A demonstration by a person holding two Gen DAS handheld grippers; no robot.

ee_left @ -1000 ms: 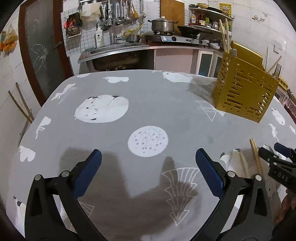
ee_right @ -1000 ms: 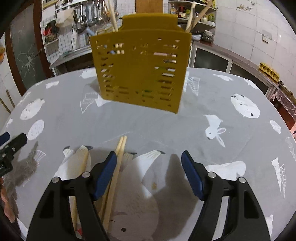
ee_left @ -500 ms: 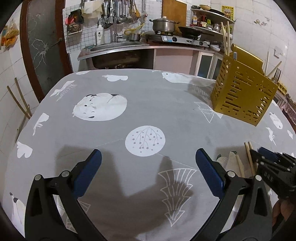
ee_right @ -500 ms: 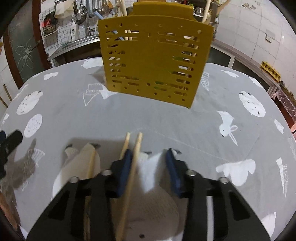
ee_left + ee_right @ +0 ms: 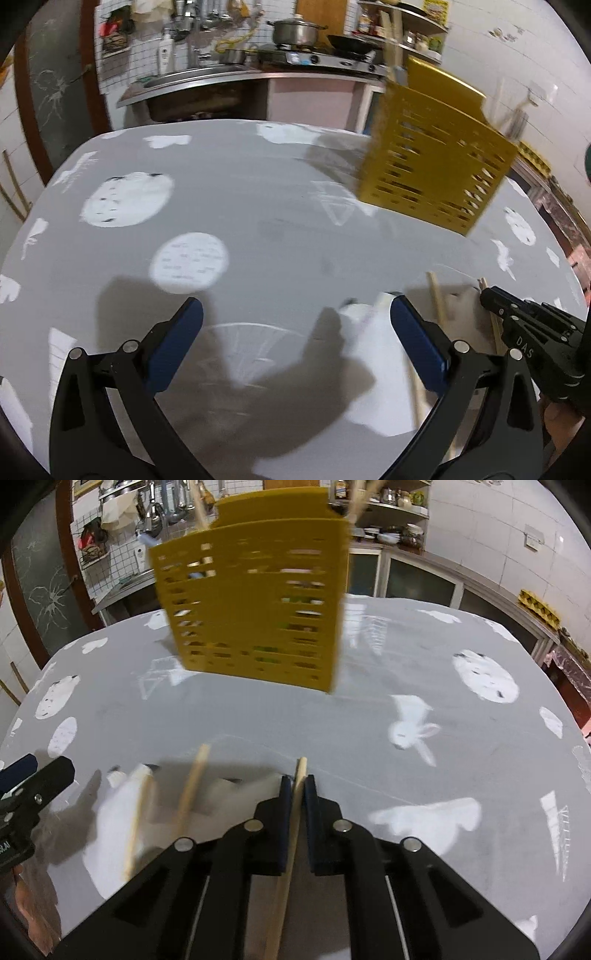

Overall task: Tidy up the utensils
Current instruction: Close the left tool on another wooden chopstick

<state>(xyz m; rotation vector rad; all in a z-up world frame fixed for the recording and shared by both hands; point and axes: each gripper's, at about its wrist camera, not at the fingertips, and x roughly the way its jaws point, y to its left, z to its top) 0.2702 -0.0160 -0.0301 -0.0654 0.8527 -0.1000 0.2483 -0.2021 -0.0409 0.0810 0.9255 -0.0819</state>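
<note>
Gripping one pale wooden chopstick (image 5: 295, 812) between closed pads, the right tool (image 5: 296, 786), lettered "DAS", hovers over the grey patterned table (image 5: 369, 738). The left tool (image 5: 295, 332) gapes open. Beyond stands a yellow slotted utensil holder (image 5: 258, 609).

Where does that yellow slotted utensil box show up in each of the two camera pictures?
Left wrist view: the yellow utensil holder stands upper right, on the far side of the table.
Right wrist view: the yellow utensil holder fills the top centre, straight ahead of the right tool.
Shared landmark: the loose chopstick lying on the grey tablecloth.
</note>
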